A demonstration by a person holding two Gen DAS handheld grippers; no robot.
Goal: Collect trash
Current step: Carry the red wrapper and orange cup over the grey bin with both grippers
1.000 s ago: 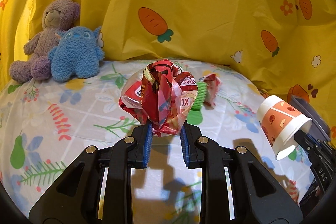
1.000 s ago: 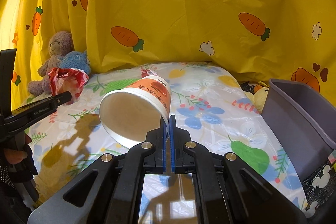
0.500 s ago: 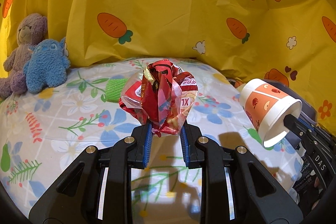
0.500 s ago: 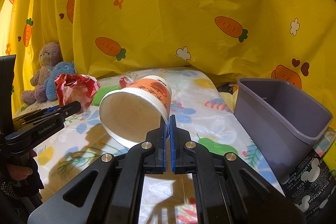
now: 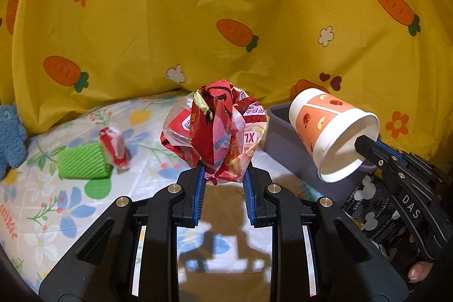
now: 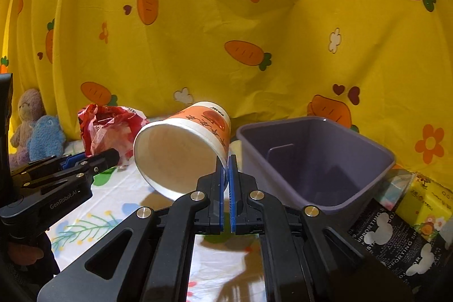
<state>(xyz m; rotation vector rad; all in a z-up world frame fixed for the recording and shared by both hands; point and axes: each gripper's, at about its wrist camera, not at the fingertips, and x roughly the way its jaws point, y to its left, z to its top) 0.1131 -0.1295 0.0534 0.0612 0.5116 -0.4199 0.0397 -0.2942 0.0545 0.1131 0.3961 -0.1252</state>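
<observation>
Swung rightward since a second ago: plush toys now at the far left edge, grey bin (image 6: 314, 160) now in front of both tongs. In the left tongs (image 5: 222, 183), pinched between the blue pads, a crumpled red wrapper (image 5: 215, 129) held above the bedsheet (image 5: 147, 183), partly open around its bulk; "XL" legible upside down on it. In the right tongs (image 6: 226, 177), nearly closed on the rim, a paper cup (image 6: 184, 149), tilted with mouth toward the camera, inside bare, held just left of the bin. Inside the bin, only a low divider visible, nothing else to be seen. On the sheet, a green foam sleeve (image 5: 82, 163) touching a small red packet (image 5: 114, 146). "GenRobot.AI" on the left tool, "DAS" on the right. Beside the bin, a black Mickey-print bag (image 6: 396, 239) reading "SUPPORTING".
</observation>
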